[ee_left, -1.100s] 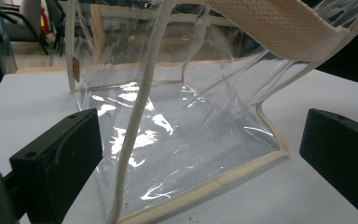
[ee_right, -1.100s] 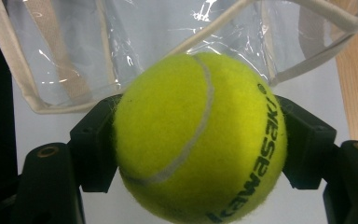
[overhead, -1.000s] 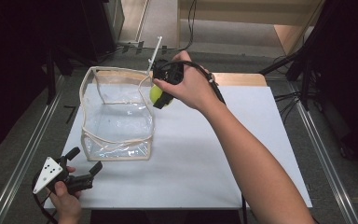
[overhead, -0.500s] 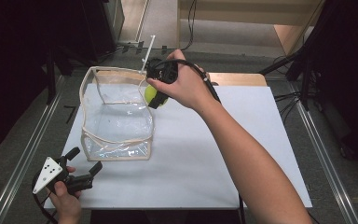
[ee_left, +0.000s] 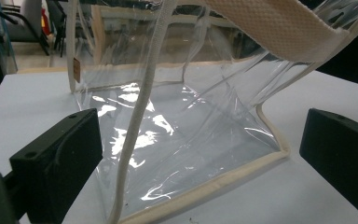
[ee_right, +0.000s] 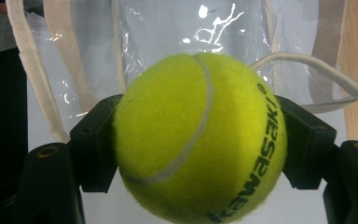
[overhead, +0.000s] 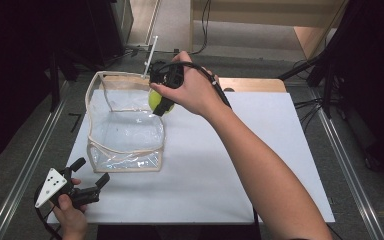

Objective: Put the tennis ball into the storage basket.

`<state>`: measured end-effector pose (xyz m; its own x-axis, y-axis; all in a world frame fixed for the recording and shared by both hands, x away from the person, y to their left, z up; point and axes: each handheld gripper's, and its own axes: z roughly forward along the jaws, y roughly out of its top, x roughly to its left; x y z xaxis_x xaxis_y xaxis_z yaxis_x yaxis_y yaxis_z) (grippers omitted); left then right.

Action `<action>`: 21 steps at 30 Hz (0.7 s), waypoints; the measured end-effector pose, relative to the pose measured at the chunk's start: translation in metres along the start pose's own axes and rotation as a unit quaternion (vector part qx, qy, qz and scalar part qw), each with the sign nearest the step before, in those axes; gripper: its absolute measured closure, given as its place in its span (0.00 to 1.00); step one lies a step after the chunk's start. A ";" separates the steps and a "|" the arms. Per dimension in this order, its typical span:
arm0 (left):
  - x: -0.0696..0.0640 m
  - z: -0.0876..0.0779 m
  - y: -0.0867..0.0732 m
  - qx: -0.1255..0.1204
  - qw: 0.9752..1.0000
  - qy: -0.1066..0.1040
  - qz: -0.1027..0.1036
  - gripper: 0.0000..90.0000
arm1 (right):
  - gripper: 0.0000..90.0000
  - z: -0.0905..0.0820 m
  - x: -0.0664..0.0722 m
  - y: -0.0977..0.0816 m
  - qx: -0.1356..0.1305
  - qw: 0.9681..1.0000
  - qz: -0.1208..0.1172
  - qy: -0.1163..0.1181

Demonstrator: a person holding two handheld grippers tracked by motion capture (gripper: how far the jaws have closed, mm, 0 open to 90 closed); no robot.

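High view: a yellow-green tennis ball (overhead: 156, 101) is held in the right gripper (overhead: 161, 102) above the far right rim of a clear plastic bag (overhead: 125, 132), which stands open on the white counter (overhead: 240, 165). Right gripper view: the ball (ee_right: 200, 137) is clamped across its middle by both jaws, with the bag (ee_right: 205, 32) just beyond it. The ball is judged light, springy and felt-covered, so slip is unlikely while the pads sit on its widest line; a grip off that line could squeeze it out. The bag is judged thin, limp and glossy, with walls that buckle easily; the cloth-bound rim (ee_left: 279, 21) and the cord handle (ee_left: 137, 116) look like the firmest places to take hold. The left gripper (overhead: 87, 190) rests near the bag's near left corner, jaws spread and empty, seen likewise in the left gripper view.
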<state>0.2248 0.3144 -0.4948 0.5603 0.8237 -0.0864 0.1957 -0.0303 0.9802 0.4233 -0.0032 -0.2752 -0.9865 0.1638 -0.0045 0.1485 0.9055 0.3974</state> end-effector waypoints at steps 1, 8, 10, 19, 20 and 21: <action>0.000 0.000 0.000 0.000 1.000 0.000 0.000 0.00 | 0.27 0.000 0.000 0.001 0.001 1.000 0.001 0.000; 0.000 0.000 0.000 0.000 1.000 0.001 -0.001 0.00 | 0.27 0.001 0.002 0.009 0.000 1.000 -0.007 0.002; 0.000 0.000 0.000 0.000 1.000 0.000 -0.001 0.00 | 0.27 0.002 0.004 0.011 0.003 1.000 -0.005 0.003; 0.000 0.000 0.000 0.000 1.000 0.000 -0.001 0.00 | 0.27 0.005 0.007 0.019 0.002 1.000 -0.014 0.007; 0.000 0.000 0.000 -0.001 1.000 0.000 -0.001 0.00 | 0.27 0.005 0.007 0.020 0.001 1.000 -0.016 0.008; 0.000 0.000 0.000 -0.001 1.000 0.000 -0.001 0.00 | 0.27 0.006 0.008 0.021 0.003 1.000 -0.012 0.006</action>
<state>0.2250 0.3144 -0.4948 0.5597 0.8239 -0.0885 0.1957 -0.0276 0.9803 0.4190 0.0190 -0.2725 -0.9906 0.1366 -0.0034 0.1243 0.9116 0.3919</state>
